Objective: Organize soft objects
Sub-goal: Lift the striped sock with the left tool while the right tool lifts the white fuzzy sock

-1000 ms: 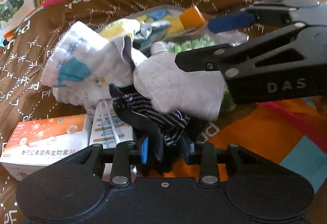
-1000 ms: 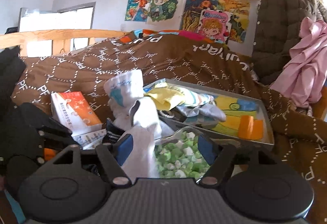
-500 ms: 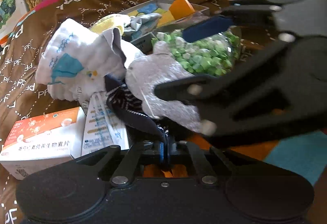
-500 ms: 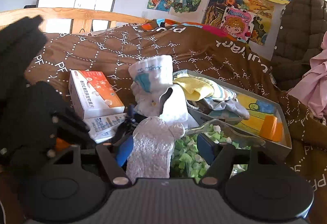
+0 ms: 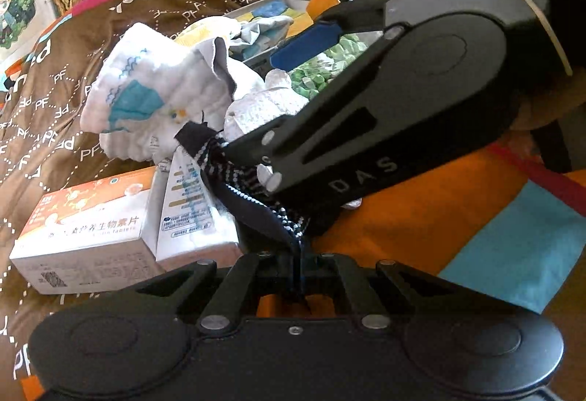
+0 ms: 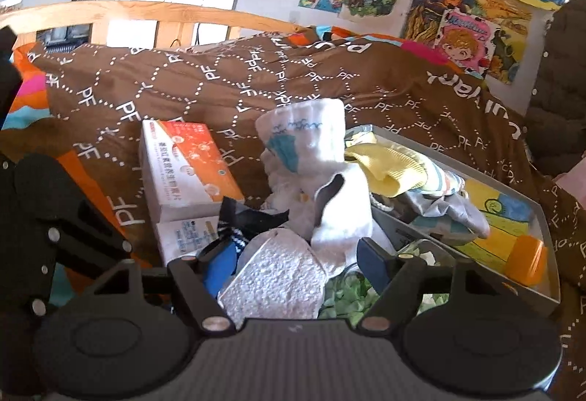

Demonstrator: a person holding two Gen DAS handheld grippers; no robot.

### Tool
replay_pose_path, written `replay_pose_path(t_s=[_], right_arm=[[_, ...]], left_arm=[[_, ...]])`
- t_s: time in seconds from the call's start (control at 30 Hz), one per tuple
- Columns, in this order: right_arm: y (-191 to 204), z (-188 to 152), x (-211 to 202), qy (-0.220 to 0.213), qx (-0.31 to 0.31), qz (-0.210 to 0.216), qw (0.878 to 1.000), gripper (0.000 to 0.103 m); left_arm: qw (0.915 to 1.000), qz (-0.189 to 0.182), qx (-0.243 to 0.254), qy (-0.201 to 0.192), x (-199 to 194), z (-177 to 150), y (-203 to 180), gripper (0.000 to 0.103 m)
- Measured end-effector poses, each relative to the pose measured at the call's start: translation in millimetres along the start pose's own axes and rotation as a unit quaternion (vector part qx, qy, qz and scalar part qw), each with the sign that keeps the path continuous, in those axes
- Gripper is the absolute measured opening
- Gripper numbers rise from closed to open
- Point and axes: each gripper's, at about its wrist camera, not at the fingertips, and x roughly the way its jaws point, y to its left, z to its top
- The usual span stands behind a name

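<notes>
The left gripper (image 5: 296, 273) is pinched completely shut, no gap between the pads, and a dark navy sock with white dotted stripes (image 5: 252, 196) is clamped right there at 6 o'clock of the left wrist view. From the pinch the sock runs up toward 11 o'clock, where its free end pokes out as a dark flap against the white socks.

The right gripper (image 6: 296, 260) is spread wide open, blue pads well apart at roughly 8 and 4 o'clock of the gap. Nothing is gripped by it. A white textured sock (image 6: 278, 283) lies between the open fingers, close to the left pad (image 6: 219, 263); whether it's actually touched by the pad can't be told. The right pad sits over a clear bag of green-and-white bits (image 6: 344, 294). In the left wrist view the same gripper (image 5: 293, 108) is seen as a big black body crossing in from 2 o'clock, its lower finger resting over the striped sock.

Just behind, toward 12 o'clock in the right wrist view, a white sock with a teal patch and blue squiggles (image 6: 304, 144) stands upright, bundled with a plain white one (image 6: 340, 214). At 3 o'clock a grey tray (image 6: 542, 214) is loaded with a yellow sock (image 6: 388, 166), a pale grey sock (image 6: 450, 210) and an orange container (image 6: 527, 262). At 9 o'clock an orange-and-white tablet box (image 6: 183, 166) is stacked beside a second white box (image 6: 183, 236). Everything is laid on a brown quilt printed with white PF letters (image 6: 219, 78).
</notes>
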Motion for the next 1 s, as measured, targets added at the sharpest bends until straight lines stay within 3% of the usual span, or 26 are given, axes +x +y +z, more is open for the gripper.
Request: replay_pose_path(t_s=[0.23, 0.53, 0.67, 1.0], right_arm=[[16, -3, 0, 0.023, 0.0, 0.02, 1.0, 0.074], [23, -17, -11, 0.058, 0.05, 0.068, 0.995, 0.072], [25, -23, -15, 0.07, 0.05, 0.065, 0.994, 0.072], [33, -29, -19, 0.077, 0.036, 0.02, 0.996, 0.05]], left_arm=[[0.9999, 0.002, -0.015, 0.001, -18, -15, 9, 0.002], [0.999, 0.011, -0.042, 0.004, -38, -33, 18, 0.002], [0.9985, 0.012, -0.054, 0.004, -44, -39, 21, 0.002], [0.9979, 0.025, -0.06, 0.002, -47, -39, 23, 0.002]])
